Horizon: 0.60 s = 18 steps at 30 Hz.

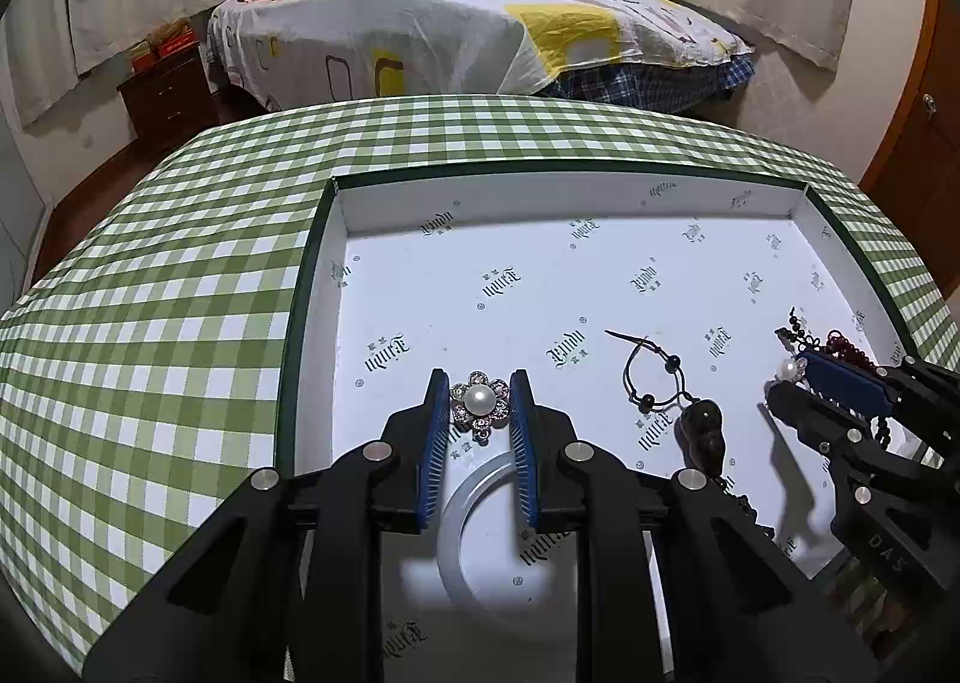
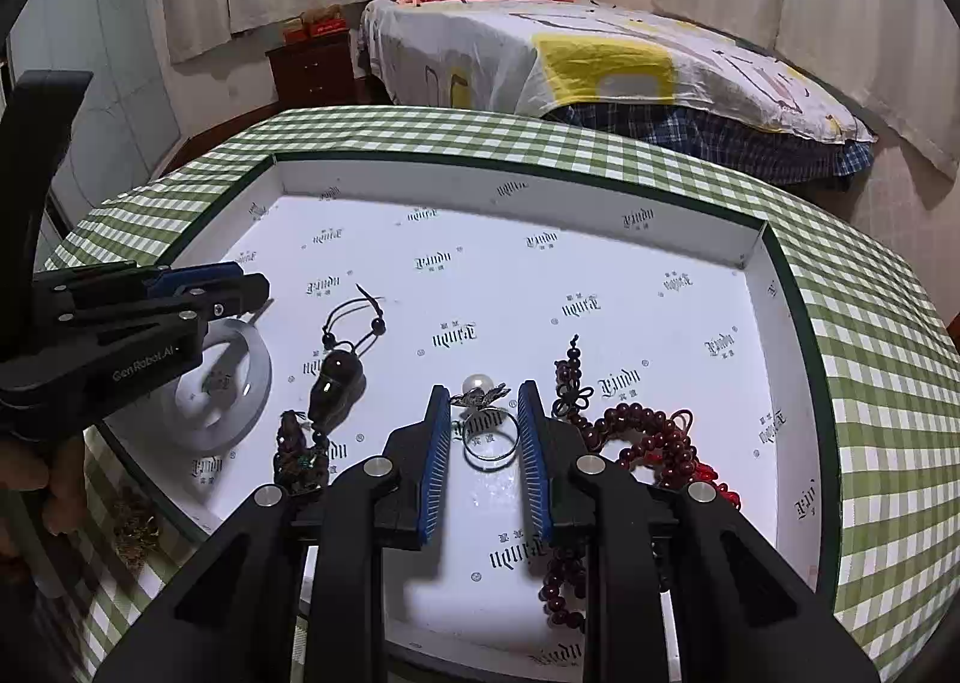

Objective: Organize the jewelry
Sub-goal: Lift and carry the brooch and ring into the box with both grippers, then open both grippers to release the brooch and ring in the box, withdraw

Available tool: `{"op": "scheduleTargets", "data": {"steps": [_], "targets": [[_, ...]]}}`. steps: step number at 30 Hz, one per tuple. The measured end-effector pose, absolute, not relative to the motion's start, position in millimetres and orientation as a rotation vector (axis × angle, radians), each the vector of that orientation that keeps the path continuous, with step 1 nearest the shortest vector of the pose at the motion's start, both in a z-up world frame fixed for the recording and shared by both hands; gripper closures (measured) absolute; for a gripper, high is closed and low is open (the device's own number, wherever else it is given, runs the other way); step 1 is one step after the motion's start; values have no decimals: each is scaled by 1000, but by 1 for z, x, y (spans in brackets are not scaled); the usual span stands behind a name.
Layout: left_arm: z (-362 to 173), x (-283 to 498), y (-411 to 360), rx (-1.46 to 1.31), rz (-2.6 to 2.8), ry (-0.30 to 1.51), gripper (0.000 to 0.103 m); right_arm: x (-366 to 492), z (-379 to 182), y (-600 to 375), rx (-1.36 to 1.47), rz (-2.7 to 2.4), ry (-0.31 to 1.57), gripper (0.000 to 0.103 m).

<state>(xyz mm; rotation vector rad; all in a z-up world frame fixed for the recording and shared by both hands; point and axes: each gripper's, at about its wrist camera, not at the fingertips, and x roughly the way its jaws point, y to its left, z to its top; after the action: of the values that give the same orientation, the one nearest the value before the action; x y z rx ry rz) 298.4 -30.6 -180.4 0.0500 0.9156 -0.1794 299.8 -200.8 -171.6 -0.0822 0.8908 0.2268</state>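
A surface [image 1: 180, 275] covered in a green-and-white checked cloth carries a wide, shallow box [image 1: 600, 191] with a dark green rim and a white lining printed with repeated dark logos. The box lies directly on the cloth, ahead of and beneath the left claw [image 1: 479, 401] and the right claw [image 2: 483, 413]. Bare cloth stretches to the left of the left claw, beyond the box's far wall, and to the right of the right claw. Just outside the box's near-left corner, left of the right claw, a small brownish clump [image 2: 135, 527] rests on the cloth.
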Motion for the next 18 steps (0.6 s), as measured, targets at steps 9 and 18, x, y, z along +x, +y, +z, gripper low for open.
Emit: {"op": "scheduleTargets", "data": {"steps": [9,18], "targets": [[-181,299,-39,67,-202,911,69,300,-173,-208,-42,226,896,61],[-163,281,-37,101,-191,844,51,288,-151,-212,-39,218,853,61]]}}
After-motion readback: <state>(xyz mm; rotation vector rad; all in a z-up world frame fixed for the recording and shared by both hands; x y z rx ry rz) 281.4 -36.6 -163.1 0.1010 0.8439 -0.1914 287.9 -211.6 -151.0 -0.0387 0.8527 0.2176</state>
